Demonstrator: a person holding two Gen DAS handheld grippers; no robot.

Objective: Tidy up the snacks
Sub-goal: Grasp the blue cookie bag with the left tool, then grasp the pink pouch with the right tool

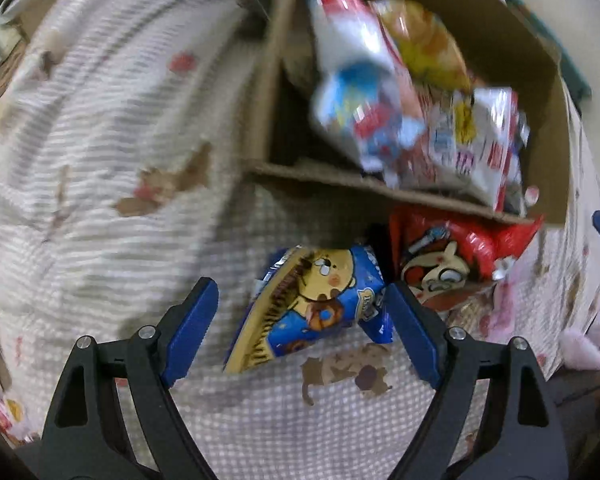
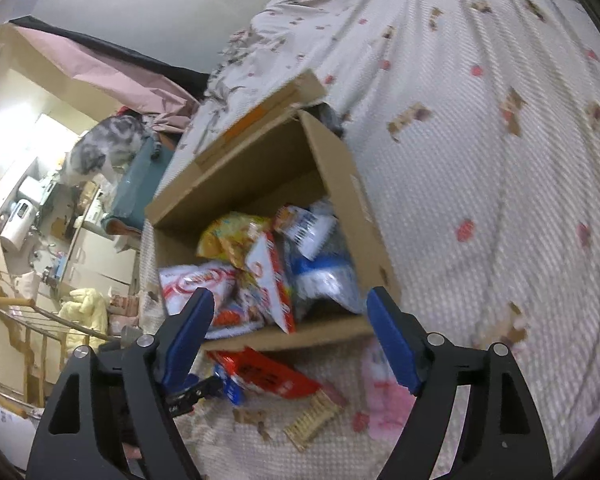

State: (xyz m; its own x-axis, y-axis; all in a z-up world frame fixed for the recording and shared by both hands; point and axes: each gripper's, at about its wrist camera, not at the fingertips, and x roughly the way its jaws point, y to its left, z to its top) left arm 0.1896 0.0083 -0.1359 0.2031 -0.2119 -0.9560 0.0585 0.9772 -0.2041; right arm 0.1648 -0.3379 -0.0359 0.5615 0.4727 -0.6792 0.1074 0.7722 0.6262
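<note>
Mid-task: the cardboard box [image 2: 340, 200] on the bed [image 2: 500, 160] already holds most snack packets. Still outside, against its front wall: blue packet [image 1: 320, 304] and red packet [image 1: 452, 256] (wafers too). My left gripper [image 1: 300, 328] and right gripper [image 2: 290, 336] have jaws wide, holding nothing.

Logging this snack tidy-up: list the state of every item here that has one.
left gripper: open, around the blue snack bag, not clamped
right gripper: open, empty
cardboard box: flaps open, partly filled with snack packets
blue snack bag: outside the box, on the bedspread
red snack bag: outside, against the box's front wall
</note>
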